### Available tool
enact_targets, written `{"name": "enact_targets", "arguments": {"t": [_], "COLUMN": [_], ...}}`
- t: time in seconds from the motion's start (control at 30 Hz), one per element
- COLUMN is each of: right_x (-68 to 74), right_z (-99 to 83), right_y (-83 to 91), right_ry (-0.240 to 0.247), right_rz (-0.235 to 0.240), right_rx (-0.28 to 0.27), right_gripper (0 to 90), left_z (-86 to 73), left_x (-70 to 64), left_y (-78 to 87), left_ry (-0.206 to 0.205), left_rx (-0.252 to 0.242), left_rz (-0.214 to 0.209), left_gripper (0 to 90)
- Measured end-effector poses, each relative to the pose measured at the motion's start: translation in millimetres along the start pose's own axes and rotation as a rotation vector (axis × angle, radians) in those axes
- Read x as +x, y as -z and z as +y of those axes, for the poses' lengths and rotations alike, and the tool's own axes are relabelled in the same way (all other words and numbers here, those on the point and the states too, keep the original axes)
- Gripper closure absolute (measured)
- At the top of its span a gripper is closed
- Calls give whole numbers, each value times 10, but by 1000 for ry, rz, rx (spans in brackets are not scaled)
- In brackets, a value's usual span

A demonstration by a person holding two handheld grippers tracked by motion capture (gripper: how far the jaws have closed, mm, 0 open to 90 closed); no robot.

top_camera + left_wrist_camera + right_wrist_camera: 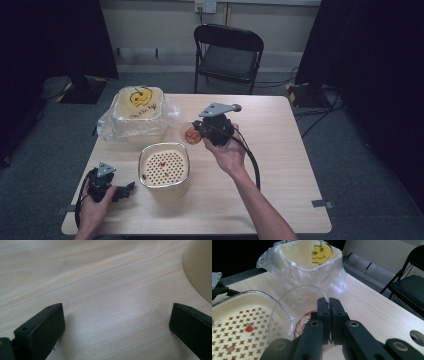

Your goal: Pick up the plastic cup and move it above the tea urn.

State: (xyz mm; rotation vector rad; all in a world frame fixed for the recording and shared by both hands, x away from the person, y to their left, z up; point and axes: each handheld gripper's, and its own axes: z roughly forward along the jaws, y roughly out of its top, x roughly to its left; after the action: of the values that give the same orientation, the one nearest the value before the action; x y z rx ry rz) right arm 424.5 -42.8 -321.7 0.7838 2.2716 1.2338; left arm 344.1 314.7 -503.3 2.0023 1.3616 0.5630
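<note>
My right gripper pinches the clear cup's rim, just right of the strainer bin; its reddish contents are blurred. My left gripper rests spread over bare table.

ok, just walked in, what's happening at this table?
A person works a claw in each hand at the light wooden table. The right claw is shut on the rim of a clear plastic cup with reddish-brown residue inside, held beside the cream container with a perforated insert. The left claw rests open on the table near that container, holding nothing. A bag-lined cream bin with a yellow smiley face stands behind.
</note>
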Motion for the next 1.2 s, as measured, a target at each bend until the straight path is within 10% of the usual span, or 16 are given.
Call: {"name": "enact_targets", "arguments": {"t": [0.37, 0.73, 1.2], "right_x": [406, 892, 1158], "right_z": [62, 12, -95], "right_y": [-51, -110, -196], "right_ry": [142, 428, 623], "right_rz": [-70, -254, -366], "right_rx": [-13, -55, -79], "right_gripper": [887, 888, 889], "left_z": [0, 0, 0], "left_x": [1, 1, 1], "left_y": [0, 0, 0], "left_ry": [-1, 0, 0], "left_rx": [1, 0, 1], "left_rz": [0, 0, 0], "left_gripper": [0, 0, 0]}}
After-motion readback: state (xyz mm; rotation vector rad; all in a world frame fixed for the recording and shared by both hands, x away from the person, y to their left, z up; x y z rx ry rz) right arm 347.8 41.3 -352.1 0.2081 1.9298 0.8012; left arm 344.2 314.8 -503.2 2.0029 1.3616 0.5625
